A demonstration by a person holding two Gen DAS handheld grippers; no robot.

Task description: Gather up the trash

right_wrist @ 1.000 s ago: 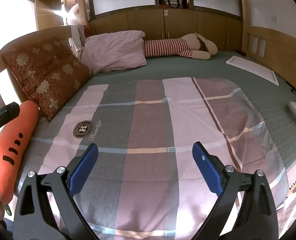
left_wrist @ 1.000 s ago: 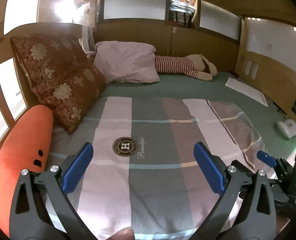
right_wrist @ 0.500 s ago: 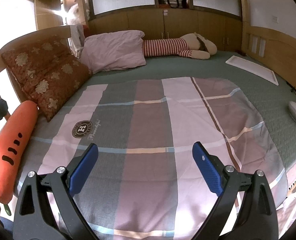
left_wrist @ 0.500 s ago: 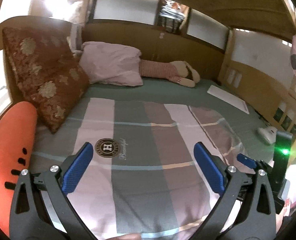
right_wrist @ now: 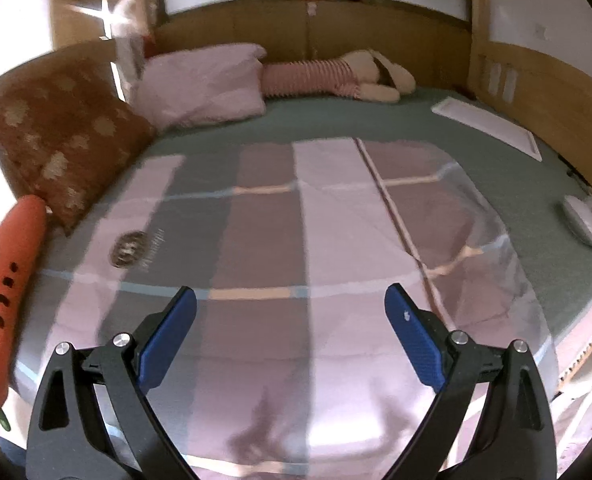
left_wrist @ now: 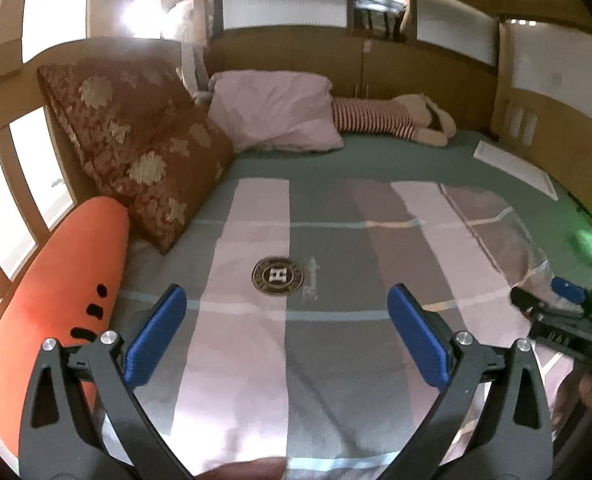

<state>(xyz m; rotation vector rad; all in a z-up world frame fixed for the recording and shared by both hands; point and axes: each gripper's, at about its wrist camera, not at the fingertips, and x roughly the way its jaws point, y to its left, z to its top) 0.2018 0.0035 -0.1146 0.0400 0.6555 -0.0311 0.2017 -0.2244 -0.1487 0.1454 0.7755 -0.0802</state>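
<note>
both grippers hang over the near end of the bed, each with its two blue pads spread wide and nothing between them: the left gripper [left_wrist: 287, 334] above the round logo [left_wrist: 278, 276] on the blanket [left_wrist: 256, 360], the right gripper [right_wrist: 290, 334] further along the same striped blanket [right_wrist: 335, 220]. i count two pillows at the head side, one brown flowered pillow [left_wrist: 136, 148] and one pale pink pillow [left_wrist: 276, 114], leaning just beside each other. one orange carrot cushion [left_wrist: 64, 296] lies along the left rail. one striped stuffed rabbit [right_wrist: 335, 74] stretches along the far boards. one flat white board [right_wrist: 491, 126] lies on the green sheet [right_wrist: 375, 120], and one small white device [right_wrist: 587, 220] sits near the right edge. i cannot tell which of these, if any, is trash.
</note>
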